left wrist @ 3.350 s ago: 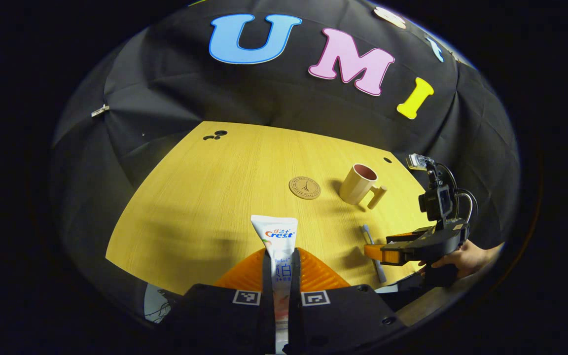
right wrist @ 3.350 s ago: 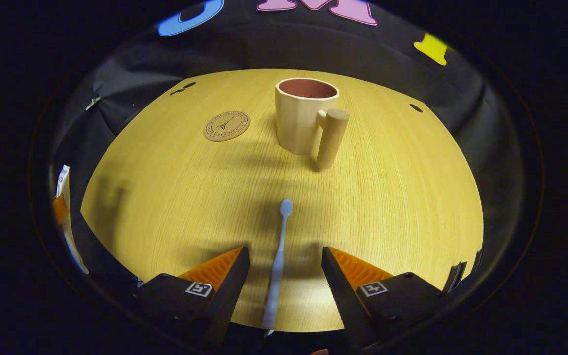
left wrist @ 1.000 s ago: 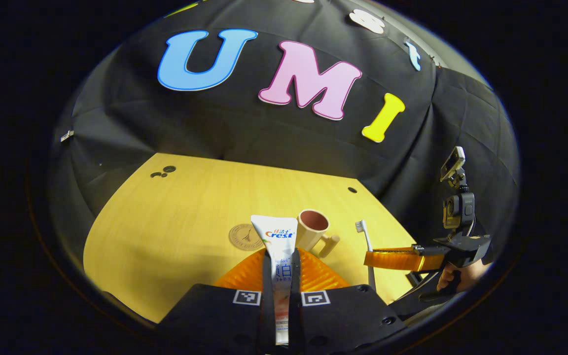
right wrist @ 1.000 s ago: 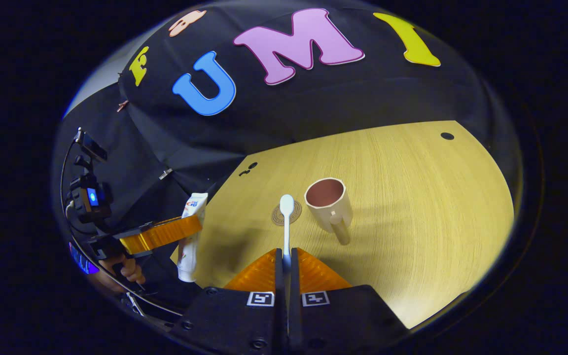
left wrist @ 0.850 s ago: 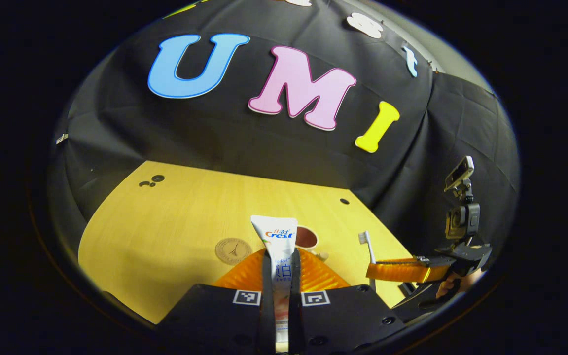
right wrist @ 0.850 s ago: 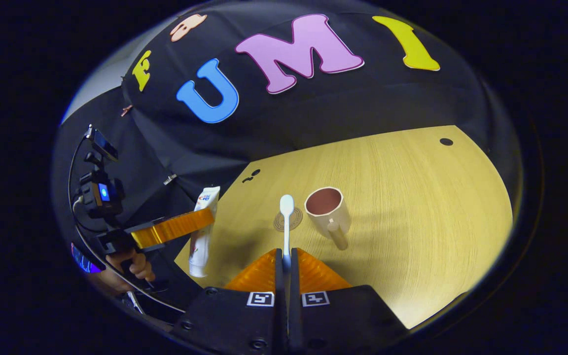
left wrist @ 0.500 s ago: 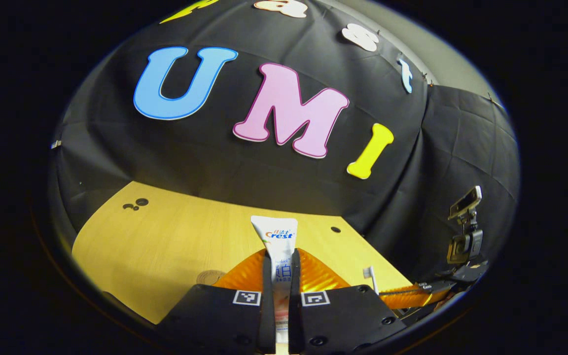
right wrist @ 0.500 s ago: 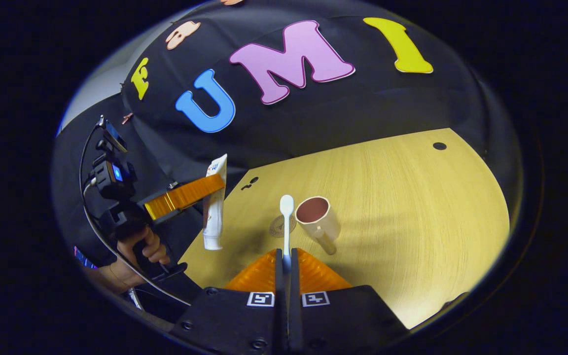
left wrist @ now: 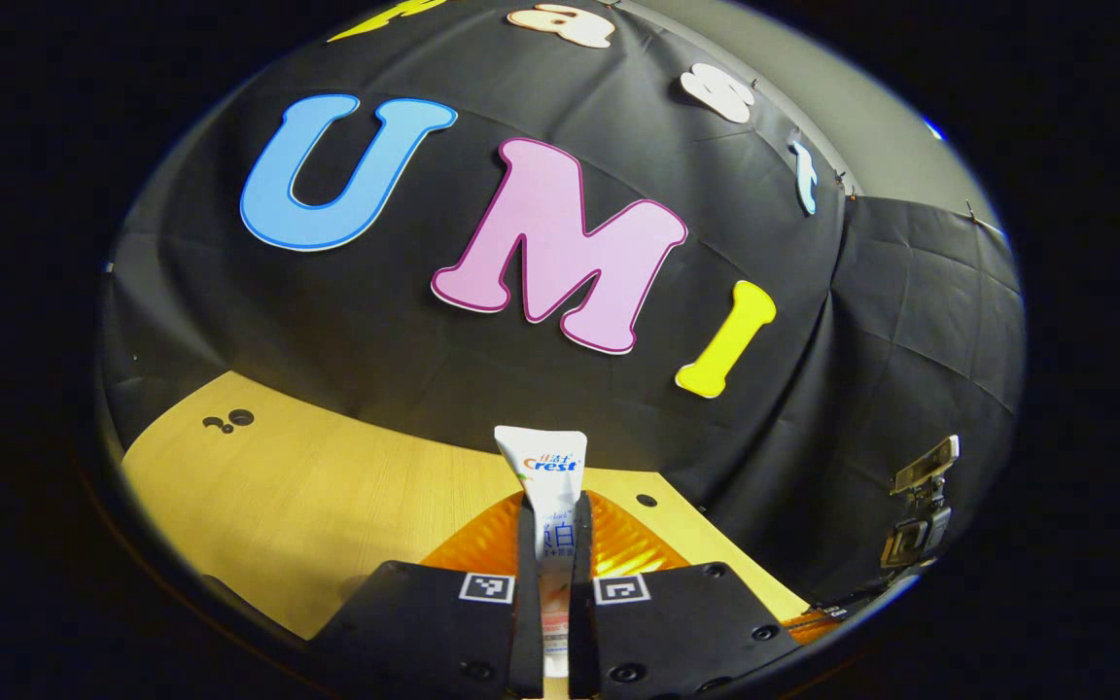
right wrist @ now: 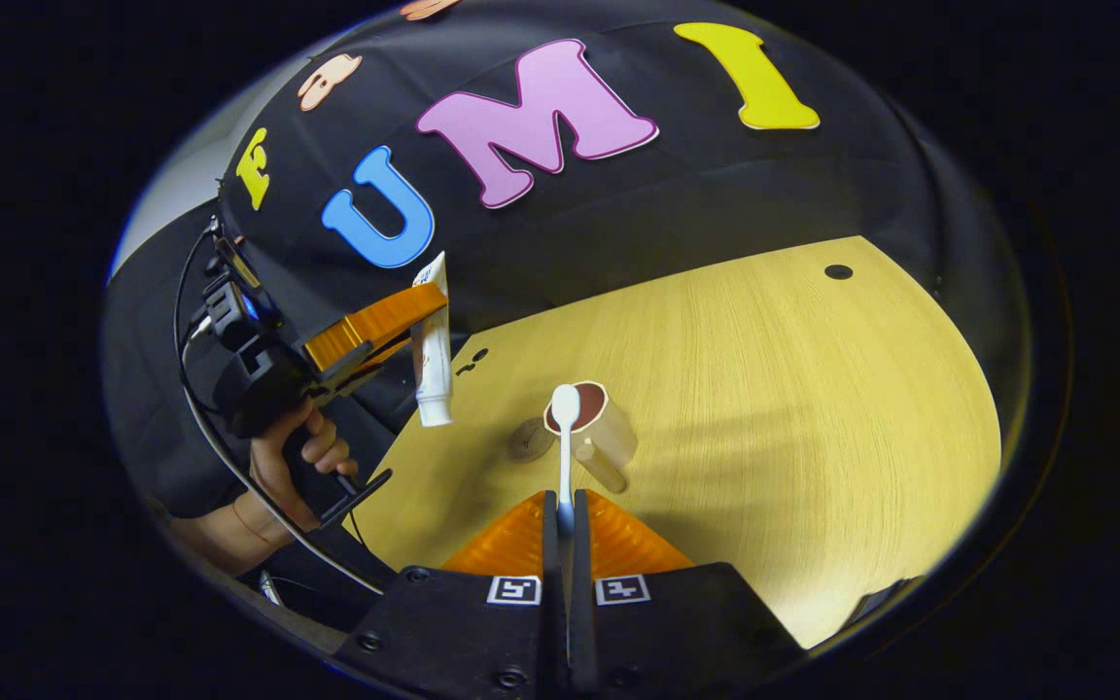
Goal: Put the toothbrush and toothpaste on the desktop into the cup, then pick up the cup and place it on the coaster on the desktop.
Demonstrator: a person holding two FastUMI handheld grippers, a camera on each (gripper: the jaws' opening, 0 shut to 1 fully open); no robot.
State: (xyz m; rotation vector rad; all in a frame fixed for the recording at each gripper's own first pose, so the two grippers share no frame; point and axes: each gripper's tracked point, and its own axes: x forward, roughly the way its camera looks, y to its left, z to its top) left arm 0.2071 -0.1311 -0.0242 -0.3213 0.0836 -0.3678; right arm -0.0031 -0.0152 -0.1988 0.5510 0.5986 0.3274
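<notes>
Left gripper (left wrist: pixel 551 530) fingers clamp the toothpaste (left wrist: pixel 548 476); right gripper (right wrist: pixel 560 520) fingers pinch the toothbrush (right wrist: pixel 565 437), cup (right wrist: pixel 591 420) mid-frame on the desk (right wrist: pixel 793 408).

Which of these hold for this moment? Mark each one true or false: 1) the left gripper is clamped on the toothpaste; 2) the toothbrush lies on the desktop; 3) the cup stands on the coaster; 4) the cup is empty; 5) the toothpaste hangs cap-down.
1) True: the left gripper is shut on the toothpaste, both fingers pressing its sides.
2) False: the toothbrush is held between the fingers of the right gripper, raised above the desktop.
3) False: the cup stands on the bare wood, with the coaster beside it.
4) True: its dark inside shows nothing in it.
5) True: in the right gripper view, the tube's cap points down from the left gripper.
</notes>
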